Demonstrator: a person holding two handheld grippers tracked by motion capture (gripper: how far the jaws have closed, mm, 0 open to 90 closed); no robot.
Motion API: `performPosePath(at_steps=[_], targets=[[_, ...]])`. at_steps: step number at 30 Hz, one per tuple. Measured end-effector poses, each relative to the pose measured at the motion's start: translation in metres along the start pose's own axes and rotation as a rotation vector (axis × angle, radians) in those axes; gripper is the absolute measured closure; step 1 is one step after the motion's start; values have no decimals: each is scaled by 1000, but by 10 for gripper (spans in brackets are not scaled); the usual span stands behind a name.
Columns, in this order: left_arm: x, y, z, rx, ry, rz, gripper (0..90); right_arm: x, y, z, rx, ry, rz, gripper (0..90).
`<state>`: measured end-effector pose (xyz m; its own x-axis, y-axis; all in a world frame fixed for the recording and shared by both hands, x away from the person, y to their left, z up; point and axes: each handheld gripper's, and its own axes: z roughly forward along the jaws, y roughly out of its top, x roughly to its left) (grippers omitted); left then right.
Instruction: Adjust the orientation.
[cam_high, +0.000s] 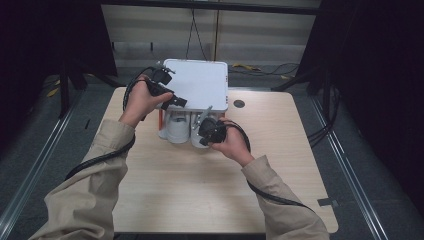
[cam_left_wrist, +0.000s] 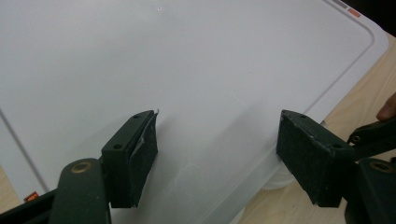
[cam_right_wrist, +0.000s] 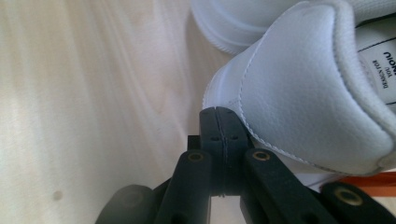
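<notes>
High view: white box (cam_high: 197, 82) with lid on sits at the tabletop's (cam_high: 200, 190) far edge, white shoes (cam_high: 176, 127) stand in front of and partly under it, left gripper (cam_high: 172, 100) is over the lid's near-left part and right gripper (cam_high: 204, 131) is down at the shoes, so the job looks barely started: shoes out, lid on. Left gripper view: fingers (cam_left_wrist: 135, 154) apart, lid (cam_left_wrist: 187, 70) just beyond them, nothing held. Right gripper view: fingers (cam_right_wrist: 223, 140) pressed together, empty, a shoe's heel (cam_right_wrist: 299, 98) touching or just beside their tip.
</notes>
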<state>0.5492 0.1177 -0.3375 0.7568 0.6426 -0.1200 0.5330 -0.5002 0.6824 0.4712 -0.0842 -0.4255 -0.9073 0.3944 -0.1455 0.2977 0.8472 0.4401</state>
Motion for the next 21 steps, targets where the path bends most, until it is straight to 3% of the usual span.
performPosePath(at_steps=[7, 9, 13, 15, 17, 19, 21], targets=[[0, -1, 0, -4, -3, 2, 286, -8, 5, 7, -13, -2, 17, 896], [1, -1, -1, -4, -6, 6, 286, -7, 3, 5, -43, 12, 39, 831], [-3, -1, -5, 22, -20, 3, 270, -4, -9, -11, -95, 84, 105, 587], [-6, -2, -11, 13, -9, 11, 261, -1, -18, -21, -107, 110, 160, 461], [-9, -3, -17, 4, -3, 0, 244, 4, -26, -32, -118, 146, 195, 411], [-13, -4, -24, 16, -1, 10, 240, 9, -35, -43, -139, 139, 213, 326], [-17, -8, -32, 32, 11, 8, 233, 11, -44, -54, -150, 149, 251, 295]])
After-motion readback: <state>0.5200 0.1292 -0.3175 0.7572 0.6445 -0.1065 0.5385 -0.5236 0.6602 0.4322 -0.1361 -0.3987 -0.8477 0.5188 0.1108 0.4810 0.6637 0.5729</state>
